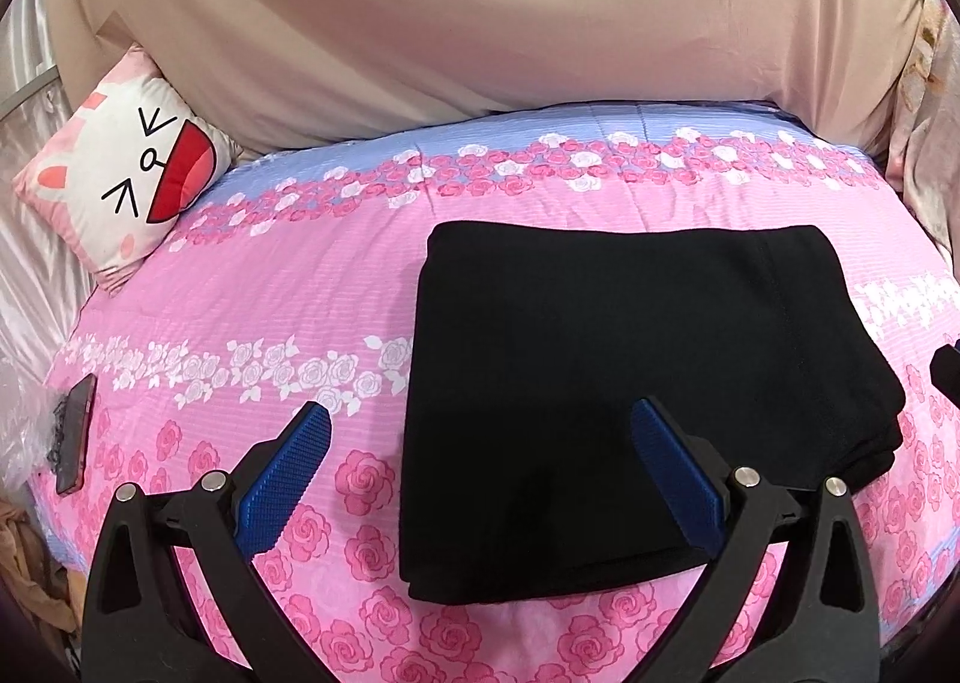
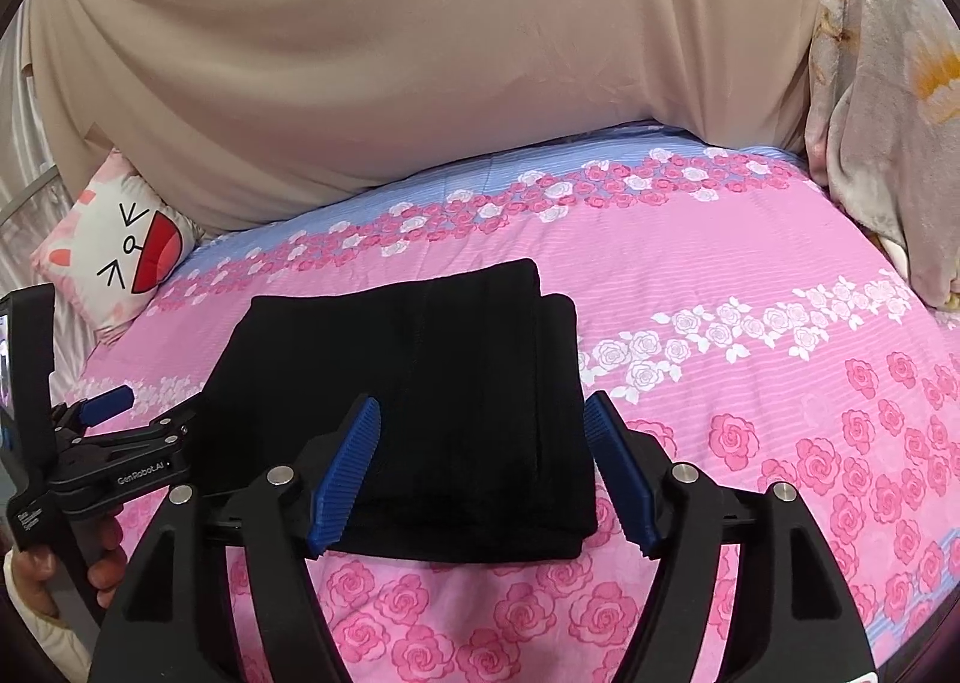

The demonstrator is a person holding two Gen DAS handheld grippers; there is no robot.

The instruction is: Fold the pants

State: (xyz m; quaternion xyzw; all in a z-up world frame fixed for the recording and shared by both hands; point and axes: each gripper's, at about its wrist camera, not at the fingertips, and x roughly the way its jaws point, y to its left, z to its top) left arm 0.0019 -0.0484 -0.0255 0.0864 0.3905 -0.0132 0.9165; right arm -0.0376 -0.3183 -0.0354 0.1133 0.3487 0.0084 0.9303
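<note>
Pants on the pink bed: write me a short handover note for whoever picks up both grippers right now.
Left gripper: open, holding nothing.
Right gripper: open, holding nothing, above the near edge of the pants.
Pants: folded into a compact black rectangle, lying flat on the rose-print bedspread, layers slightly offset on the right side.
Done: the folding looks complete.
Left: at most, square up the offset edge.

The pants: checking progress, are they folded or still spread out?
Folded: the black pants lie as a compact stacked rectangle on the pink bedspread, layered edges showing.
</note>
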